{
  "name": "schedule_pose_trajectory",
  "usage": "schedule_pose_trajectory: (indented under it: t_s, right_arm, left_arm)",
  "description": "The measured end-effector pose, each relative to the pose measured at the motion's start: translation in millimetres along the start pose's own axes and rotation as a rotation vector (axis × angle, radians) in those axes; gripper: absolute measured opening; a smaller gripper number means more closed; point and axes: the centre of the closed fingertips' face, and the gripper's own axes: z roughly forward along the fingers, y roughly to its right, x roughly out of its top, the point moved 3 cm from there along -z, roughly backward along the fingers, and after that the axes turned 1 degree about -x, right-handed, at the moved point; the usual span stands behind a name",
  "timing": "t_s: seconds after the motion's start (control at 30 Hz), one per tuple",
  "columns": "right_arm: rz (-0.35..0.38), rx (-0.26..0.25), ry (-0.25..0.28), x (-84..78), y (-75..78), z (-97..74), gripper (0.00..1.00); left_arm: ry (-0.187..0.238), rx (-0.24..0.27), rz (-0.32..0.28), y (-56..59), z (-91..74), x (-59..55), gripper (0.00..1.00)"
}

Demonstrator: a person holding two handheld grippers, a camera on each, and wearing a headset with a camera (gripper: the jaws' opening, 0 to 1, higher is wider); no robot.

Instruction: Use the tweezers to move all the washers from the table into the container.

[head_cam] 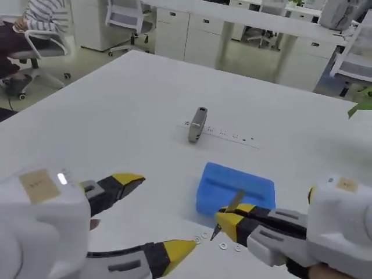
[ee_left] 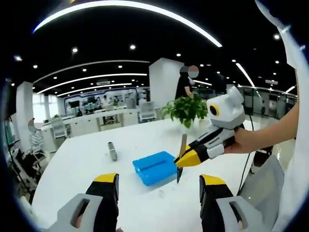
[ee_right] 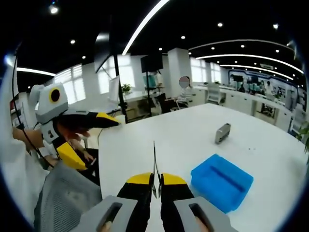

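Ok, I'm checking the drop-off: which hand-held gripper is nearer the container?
Right. The right hand-held gripper, shut on the tweezers, is at the container's near edge; the left hand-held gripper, open, sits farther off to its left.

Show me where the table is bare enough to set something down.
The white table is bare left of the grey metal object, out to its far corner, and right of the blue container. Crowded: the near edge before the container, where the washers lie beside the open left gripper and the right gripper holding tweezers.
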Motion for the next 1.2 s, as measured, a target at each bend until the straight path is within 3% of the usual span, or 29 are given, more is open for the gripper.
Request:
schedule_pose_trajectory:
  t_s: [0.17,0.33,0.6,0.67,0.93,1.2]
  right_arm:
    - [0.006,-0.005,0.012,-5.3,7.9,13.4,0.02]
    - [0.027,-0.003,0.019,-17.1,14.2,27.6,0.02]
    - [0.014,-0.019,0.015,-33.9,30.6,49.7,0.02]
    - [0.025,-0.016,0.008,-37.8,34.4,52.9,0.02]
    - [0.054,-0.02,-0.024,-56.2,45.7,65.4,0.02]
    - [0.055,-0.035,-0.044,-64.8,52.4,72.0,0.03]
  left_arm:
    - [-0.012,0.163,-0.005,-18.5,-4.8,-21.3,0.81]
    - [-0.021,0.228,-0.011,-22.6,-4.1,-33.7,0.88]
    - [-0.054,0.281,-0.049,-28.7,1.6,-52.3,0.92]
    - [-0.08,0.281,-0.052,-29.1,4.8,-55.5,0.91]
    - [-0.148,0.271,0.008,-24.5,8.8,-65.0,0.9]
    - [-0.153,0.27,0.011,-27.0,8.1,-68.4,0.92]
